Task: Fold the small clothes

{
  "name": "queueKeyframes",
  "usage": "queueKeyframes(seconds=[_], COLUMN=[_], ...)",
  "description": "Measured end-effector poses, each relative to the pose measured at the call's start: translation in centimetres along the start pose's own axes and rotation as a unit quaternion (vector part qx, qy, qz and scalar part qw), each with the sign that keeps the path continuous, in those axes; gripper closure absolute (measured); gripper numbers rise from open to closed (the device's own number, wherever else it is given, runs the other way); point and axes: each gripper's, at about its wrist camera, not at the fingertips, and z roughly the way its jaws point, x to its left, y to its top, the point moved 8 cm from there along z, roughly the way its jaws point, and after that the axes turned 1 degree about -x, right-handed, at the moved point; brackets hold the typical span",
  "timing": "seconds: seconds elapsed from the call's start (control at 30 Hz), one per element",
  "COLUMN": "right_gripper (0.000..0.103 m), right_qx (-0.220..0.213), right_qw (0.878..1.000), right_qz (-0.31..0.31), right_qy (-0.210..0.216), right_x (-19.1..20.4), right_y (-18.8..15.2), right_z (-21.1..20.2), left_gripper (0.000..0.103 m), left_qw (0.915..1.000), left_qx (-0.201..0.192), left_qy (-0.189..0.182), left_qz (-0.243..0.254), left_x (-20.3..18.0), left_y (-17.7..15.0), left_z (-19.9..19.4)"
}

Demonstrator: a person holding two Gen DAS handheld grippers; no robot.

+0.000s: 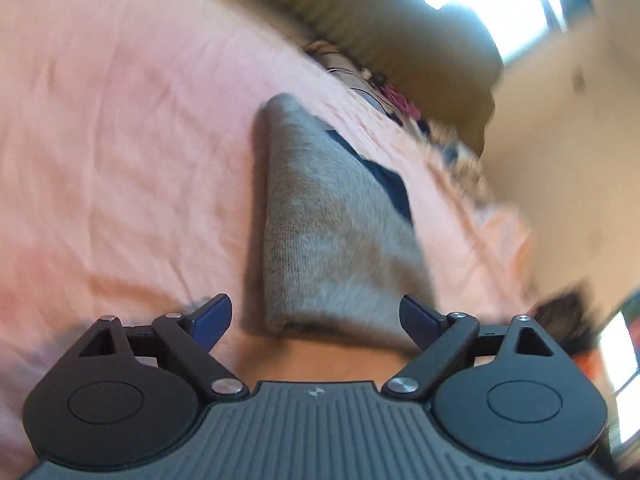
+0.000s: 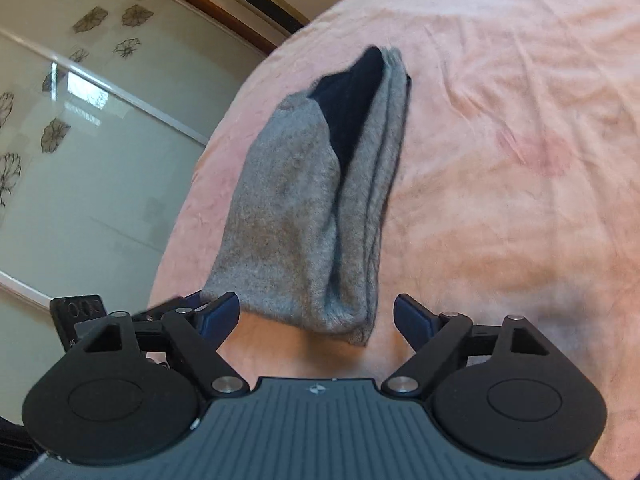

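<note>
Right wrist view: folded grey sock pair [image 2: 316,216] lies on pink bed sheet [image 2: 500,160], long axis running directly ahead of right hand-held gripper [image 2: 316,314]; jaws wide, empty.

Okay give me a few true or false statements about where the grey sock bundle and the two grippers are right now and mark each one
1. The folded grey knit sock bundle with the dark navy part lies on the pink bedsheet. True.
2. The right gripper is clamped shut on the bundle. False: its jaws stand wide open, with the bundle's near end between them and ungripped.
3. The left gripper is open. True.
4. The bundle lies on a wooden tabletop. False: it rests on the pink sheet.
5. In the right wrist view a glass panel with a flower pattern is to the left of the bed. True.
</note>
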Motion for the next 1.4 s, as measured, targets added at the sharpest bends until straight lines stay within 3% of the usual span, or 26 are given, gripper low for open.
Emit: queueKeyframes(seconds=[0.03, 0.1, 0.13, 0.17, 0.2, 0.27, 0.4, 0.5, 0.53, 0.6, 0.67, 0.73, 0.77, 0.8, 0.87, 0.97, 1.03, 1.07, 1.1, 1.13, 1.23, 1.3, 1.37, 1.4], right_gripper=[0.021, 0.033, 0.053, 0.080, 0.079, 0.080, 0.083, 0.085, 0.087, 0.072, 0.029, 0.017, 0.019, 0.020, 0.030, 0.033, 0.034, 0.051, 0.075, 0.082, 0.089, 0.087, 0.067, 0.059], right_qx=[0.007, 0.014, 0.024, 0.039, 0.046, 0.041, 0.022, 0.041, 0.035, 0.027, -0.020, -0.069, -0.084, -0.101, -0.115, -0.108, -0.088, -0.077, -0.064, -0.068, -0.080, -0.087, -0.090, -0.092], right_qw=[1.000, 0.999, 0.999, 0.999, 0.999, 0.999, 0.996, 0.996, 0.998, 0.999, 0.998, 0.996, 0.995, 0.994, 0.992, 0.993, 0.993, 0.993, 0.990, 0.988, 0.992, 0.994, 0.994, 0.993], right_qz=[0.016, 0.037, 0.034, 0.027, 0.014, -0.027, -0.079, -0.063, -0.048, -0.032, -0.054, -0.062, -0.056, -0.045, -0.042, -0.029, -0.021, -0.024, -0.049, -0.077, -0.045, -0.022, -0.026, -0.024], right_qy=[0.022, 0.034, 0.028, 0.021, 0.014, 0.003, -0.027, -0.039, -0.026, -0.015, -0.018, -0.004, -0.003, -0.009, -0.016, -0.037, -0.075, -0.091, -0.112, -0.119, -0.091, -0.062, -0.062, -0.068], right_x=[0.0, 0.0, 0.1, 0.1, 0.1, 1.0, 1.0, -1.1, -1.4, -1.2, -0.3, 0.5, 0.5, 0.0, -0.1, -0.9, -1.8, -2.2, -2.3, -2.2, -4.1, -4.8, -4.1, -3.6], right_y=[0.1, 0.3, 0.3, 0.1, -0.1, 0.0, 0.6, -0.3, -0.3, 0.1, 1.2, 3.6, 4.8, 6.8, 10.2, 14.9, 17.1, 17.6, 17.7, 17.9, 18.7, 18.3, 17.1, 16.3], right_z=[0.5, 1.6, 2.3, 3.0, 3.5, 2.7, -0.8, -0.3, -0.2, -0.7, -2.3, -3.4, -3.4, -3.6, -1.8, 2.2, 5.6, 7.1, 8.4, 8.8, 8.3, 7.8, 6.9, 6.1], left_gripper=[0.014, 0.021, 0.052, 0.073, 0.090, 0.091, 0.093, 0.092, 0.091, 0.088, 0.071, 0.011, 0.005, 0.004, 0.004, 0.005, 0.005, 0.008, 0.033, 0.056, 0.058, 0.056, 0.048, 0.038], left_qw=[0.9987, 0.9980, 0.9979, 0.9964, 0.9948, 0.9963, 0.9979, 0.9956, 0.9966, 0.9965, 0.9974, 0.9987, 0.9987, 0.9976, 0.9969, 0.9953, 0.9927, 0.9887, 0.9816, 0.9759, 0.9771, 0.9718, 0.9733, 0.9749], left_qx=[0.013, 0.016, 0.036, 0.069, 0.090, 0.080, 0.063, 0.080, 0.077, 0.081, 0.067, 0.030, -0.003, -0.029, -0.036, -0.023, -0.005, -0.003, -0.010, -0.019, -0.030, -0.040, -0.053, -0.060], left_qy=[-0.017, -0.021, -0.016, -0.006, 0.006, 0.021, -0.002, 0.047, 0.031, 0.020, 0.017, 0.028, 0.038, 0.051, 0.055, 0.084, 0.106, 0.125, 0.154, 0.169, 0.163, 0.166, 0.162, 0.159], left_qz=[-0.045, -0.057, -0.052, -0.049, -0.048, -0.023, 0.010, 0.015, -0.003, -0.004, 0.020, 0.030, 0.033, 0.037, 0.043, 0.044, 0.058, 0.082, 0.112, 0.136, 0.134, 0.163, 0.154, 0.144], left_x=[0.7, 0.6, 0.3, 0.1, 0.0, -0.7, -2.7, -0.4, 0.3, 0.0, -0.6, -1.0, -1.2, -1.4, -2.0, -1.9, -1.9, -2.0, -2.0, -2.1, -1.7, -2.1, -2.1, -1.9], left_y=[0.3, 0.7, 0.5, 0.1, -0.5, -0.7, -1.0, -2.1, -1.9, -1.1, 0.0, 2.1, 3.7, 5.1, 7.4, 9.9, 10.8, 11.1, 11.5, 11.8, 12.2, 11.5, 10.8, 10.3], left_z=[0.9, 2.4, 3.3, 4.5, 5.3, 4.9, 2.5, 4.0, 3.9, 3.0, 1.5, 0.6, 0.5, 0.7, 2.6, 7.5, 10.8, 12.3, 13.2, 13.6, 14.1, 13.8, 12.1, 10.7])
